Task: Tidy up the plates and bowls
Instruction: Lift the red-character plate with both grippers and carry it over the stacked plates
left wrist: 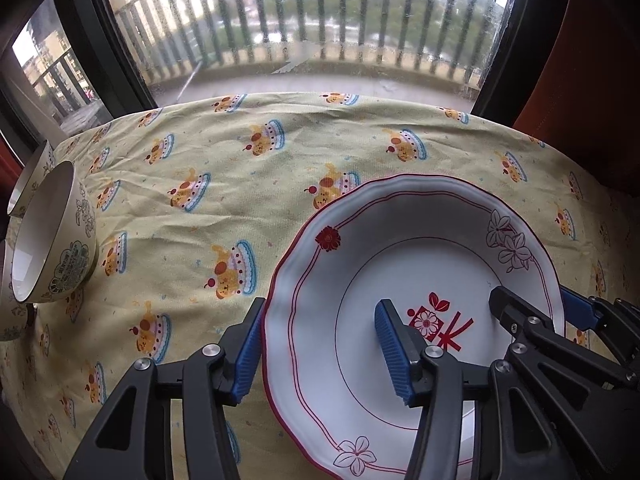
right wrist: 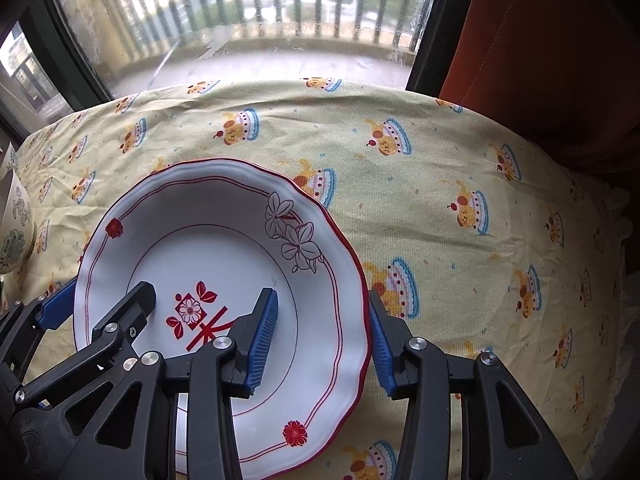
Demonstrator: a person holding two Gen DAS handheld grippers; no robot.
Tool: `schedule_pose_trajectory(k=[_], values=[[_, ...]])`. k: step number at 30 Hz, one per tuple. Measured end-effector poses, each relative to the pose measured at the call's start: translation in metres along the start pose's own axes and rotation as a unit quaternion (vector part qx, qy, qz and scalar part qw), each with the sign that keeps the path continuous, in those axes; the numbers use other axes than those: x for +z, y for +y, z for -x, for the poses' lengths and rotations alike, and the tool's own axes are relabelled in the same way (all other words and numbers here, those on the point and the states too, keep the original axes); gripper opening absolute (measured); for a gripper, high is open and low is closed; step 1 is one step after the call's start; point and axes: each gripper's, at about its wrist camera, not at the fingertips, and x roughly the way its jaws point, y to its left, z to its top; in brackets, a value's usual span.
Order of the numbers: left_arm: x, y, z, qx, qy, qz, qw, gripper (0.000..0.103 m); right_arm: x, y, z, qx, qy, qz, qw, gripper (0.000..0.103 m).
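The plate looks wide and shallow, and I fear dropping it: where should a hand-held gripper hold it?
Grip the plate at its raised scalloped rim, from the side, one finger inside and one outside; the centre is too flat to pinch.

Left tool (left wrist: pixel 320 346) jaws spread wide, right tool (right wrist: pixel 322 340) likewise

A home, high up in a flat: a desk under a cartoon-cake cloth (left wrist: pixel 280 184), crockery, a window (left wrist: pixel 304 20) onto a railed balcony (right wrist: pixel 280 12), an orange curtain (right wrist: pixel 540 48).
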Motion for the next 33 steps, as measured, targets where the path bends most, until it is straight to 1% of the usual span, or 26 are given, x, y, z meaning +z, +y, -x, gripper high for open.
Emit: schedule_pose_trajectory(k=[8, 17, 25, 33], values=[[-0.002, 0.007, 0.02, -0.011, -0.013, -0.002, 0.9999, 0.054, -0.003, 0.004, 0.016, 0.0, -0.008, -0.008, 1.0, 0.049], [-0.015, 0.021, 0.053, -0.031, -0.032, -0.005, 0.999, 0.054, -0.018, 0.012, 0.051, -0.011, -0.021, -0.02, 1.0, 0.049], [-0.037, 0.033, 0.085, -0.055, -0.04, -0.01, 0.9976, 0.054, -0.047, 0.024, 0.091, -0.029, -0.03, -0.032, 0.999, 0.049], [-0.061, 0.037, 0.114, -0.075, -0.058, -0.045, 0.9944, 0.054, -0.09, 0.03, 0.124, -0.038, -0.034, -0.073, 0.996, 0.049]])
